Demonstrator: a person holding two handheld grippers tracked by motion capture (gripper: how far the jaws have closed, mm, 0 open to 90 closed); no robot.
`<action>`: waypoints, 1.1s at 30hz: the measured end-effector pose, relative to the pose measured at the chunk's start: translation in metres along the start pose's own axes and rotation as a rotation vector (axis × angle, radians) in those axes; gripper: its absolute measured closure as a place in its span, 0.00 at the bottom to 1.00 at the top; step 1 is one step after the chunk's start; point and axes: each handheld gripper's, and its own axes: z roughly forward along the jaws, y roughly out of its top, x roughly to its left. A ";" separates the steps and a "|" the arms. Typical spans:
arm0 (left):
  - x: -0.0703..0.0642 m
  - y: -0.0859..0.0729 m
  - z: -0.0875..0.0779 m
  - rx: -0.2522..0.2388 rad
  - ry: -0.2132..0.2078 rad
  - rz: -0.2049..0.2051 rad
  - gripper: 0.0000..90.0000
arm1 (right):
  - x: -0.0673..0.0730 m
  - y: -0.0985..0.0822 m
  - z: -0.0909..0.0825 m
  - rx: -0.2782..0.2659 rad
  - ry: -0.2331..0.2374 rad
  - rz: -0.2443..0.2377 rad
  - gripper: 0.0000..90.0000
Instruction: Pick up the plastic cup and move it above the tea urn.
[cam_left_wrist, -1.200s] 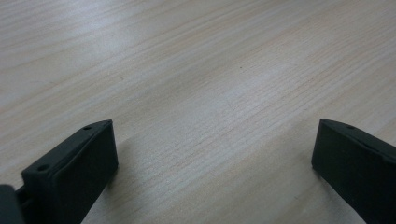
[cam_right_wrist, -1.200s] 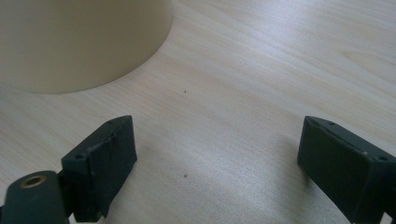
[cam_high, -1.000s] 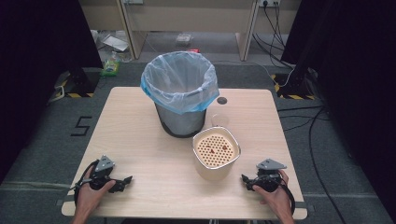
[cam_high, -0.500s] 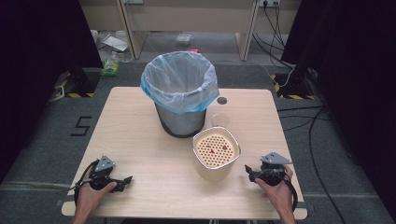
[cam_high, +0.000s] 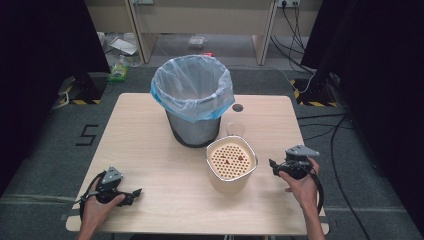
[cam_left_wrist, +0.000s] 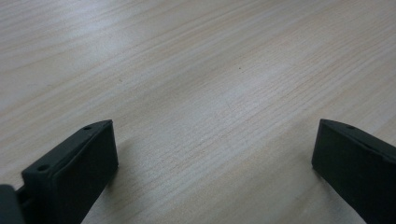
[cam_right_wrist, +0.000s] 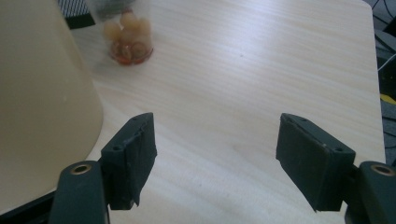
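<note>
One wooden table (cam_high: 150, 145) carries everything under inspection. One bin (cam_high: 194, 102) lined with a blue bag stands at the far middle, well ahead and to the left of the right gripper (cam_high: 273, 165). One cream tub (cam_high: 231, 162) with a perforated insert sits just to the left of that gripper, apart from it; a few reddish scraps lie on the insert. One small clear cup (cam_right_wrist: 125, 32) stands beyond the tub and near it, ahead and slightly to the left of the right gripper; in the right gripper view it holds pale round pieces over something red, though blur prevents a count.

The right gripper is lifted off the table, its jaws pointing toward the tub. The jaws stand apart with nothing between them and have just been closing a little. The left gripper (cam_high: 134, 192) rests low at the near left corner, jaws spread wide and empty over bare wood, well apart from every container.

Judgement: the right hand is much the nearer to both tub and cup. Both are upright, with their long axes vertical, so a sideways approach from the right looks most likely.

Count: two grippers, one bin, one tub, one cup.
</note>
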 end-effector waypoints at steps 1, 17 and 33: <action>0.000 0.000 0.000 0.000 0.000 0.000 0.00 | -0.001 0.002 0.001 -0.007 0.003 0.003 0.33; 0.001 0.001 0.001 0.000 -0.001 0.001 0.00 | -0.009 0.053 0.029 -0.017 0.049 0.034 0.39; 0.001 0.001 0.001 0.000 -0.002 0.001 0.00 | 0.003 0.106 0.055 0.027 0.120 -0.011 0.54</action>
